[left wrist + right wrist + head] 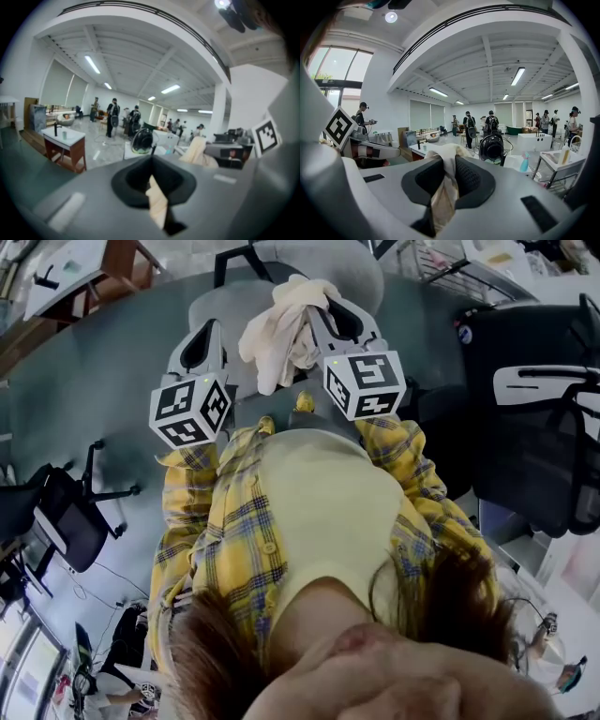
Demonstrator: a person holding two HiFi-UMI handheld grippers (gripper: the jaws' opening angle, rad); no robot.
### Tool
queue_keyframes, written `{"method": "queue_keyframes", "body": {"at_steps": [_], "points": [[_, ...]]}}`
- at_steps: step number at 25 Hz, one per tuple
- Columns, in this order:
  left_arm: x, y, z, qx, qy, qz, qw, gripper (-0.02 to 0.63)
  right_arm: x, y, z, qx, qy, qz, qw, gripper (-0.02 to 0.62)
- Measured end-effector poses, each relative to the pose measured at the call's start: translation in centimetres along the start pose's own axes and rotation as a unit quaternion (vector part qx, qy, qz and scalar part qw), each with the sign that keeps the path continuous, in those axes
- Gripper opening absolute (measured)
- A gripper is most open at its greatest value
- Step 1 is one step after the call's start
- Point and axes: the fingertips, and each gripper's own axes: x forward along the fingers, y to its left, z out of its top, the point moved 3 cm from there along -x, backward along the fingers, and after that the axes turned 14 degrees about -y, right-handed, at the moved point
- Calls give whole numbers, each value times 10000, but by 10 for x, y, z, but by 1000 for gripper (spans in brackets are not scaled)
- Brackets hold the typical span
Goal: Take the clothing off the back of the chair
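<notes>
Head view: cream clothing (274, 334) hangs bunched in front of the grey chair (347, 268) | Right gripper view: right hand-held gripper (447, 180) nearly closed, pinching a cloth fold | Left gripper view: left hand-held gripper (152, 180) clamps a narrow strip, a grip the head view does not show.

Teal floor (103, 381) under a grey chair (361, 273), black chair (70, 526) at left.

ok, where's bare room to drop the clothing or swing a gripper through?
Free: the bare floor on the left, bordered by the wooden table, the small black chair and the left gripper. Crowded: the grey chair stands straight ahead behind the clothing hanging from the right gripper, and big dark chairs fill the right side.
</notes>
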Motion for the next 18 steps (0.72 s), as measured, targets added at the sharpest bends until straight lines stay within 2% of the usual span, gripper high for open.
{"method": "queue_keyframes", "body": {"at_steps": [18], "points": [[4,-5,-3,46,6,-22,10000,6,-6,-16,-4,160,8,-247,9996,64]]}}
